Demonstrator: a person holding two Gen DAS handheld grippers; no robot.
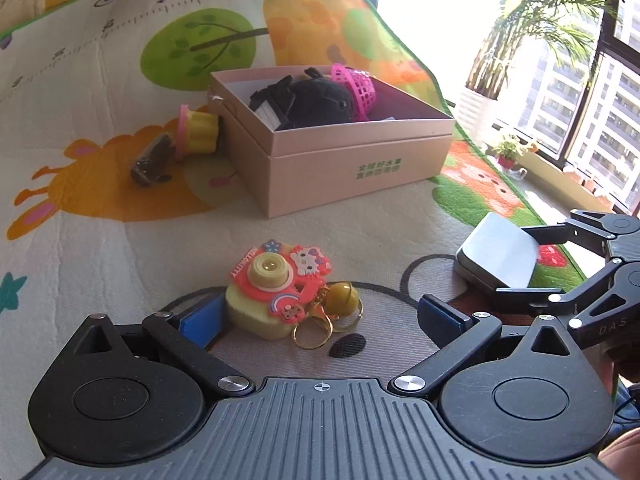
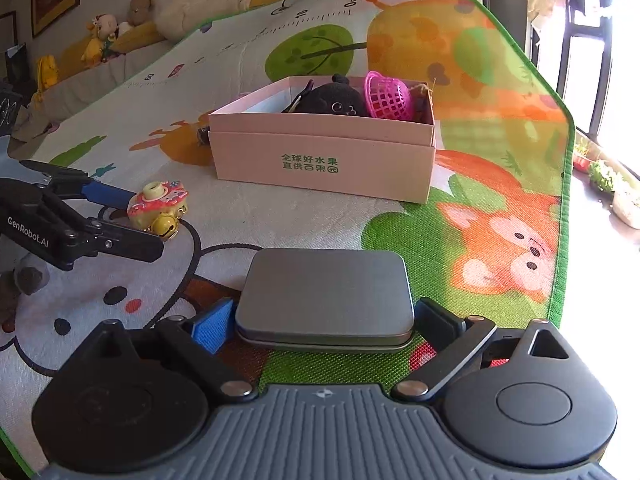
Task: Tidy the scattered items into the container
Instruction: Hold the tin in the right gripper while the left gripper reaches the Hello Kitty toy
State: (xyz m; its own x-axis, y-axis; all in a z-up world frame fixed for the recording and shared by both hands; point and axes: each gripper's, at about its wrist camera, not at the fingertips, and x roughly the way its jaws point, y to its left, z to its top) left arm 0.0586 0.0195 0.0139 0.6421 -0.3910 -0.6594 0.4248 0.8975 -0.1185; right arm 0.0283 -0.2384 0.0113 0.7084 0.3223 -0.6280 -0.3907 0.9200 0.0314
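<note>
my right gripper (image 2: 324, 326) brackets the metal tin (image 2: 326, 298) narrowly, left gripper (image 1: 320, 316) wide around the camera keychain (image 1: 276, 292), box (image 2: 324, 160) at twelve o'clock; the slick tin may slip.

Both cameras sit low, just above the play mat (image 1: 120, 216), each looking forward over its own claw toward the pink box (image 1: 340, 160). The left view stands close before a toy camera keychain (image 1: 276, 292), facing the box's corner, and catches the right claw (image 1: 532, 264) at its right edge. The right view, close behind a grey tin (image 2: 326, 296), faces the box's printed long side and catches the left claw (image 2: 132, 220) at its left edge. Both share box, keychain and tin.
</note>
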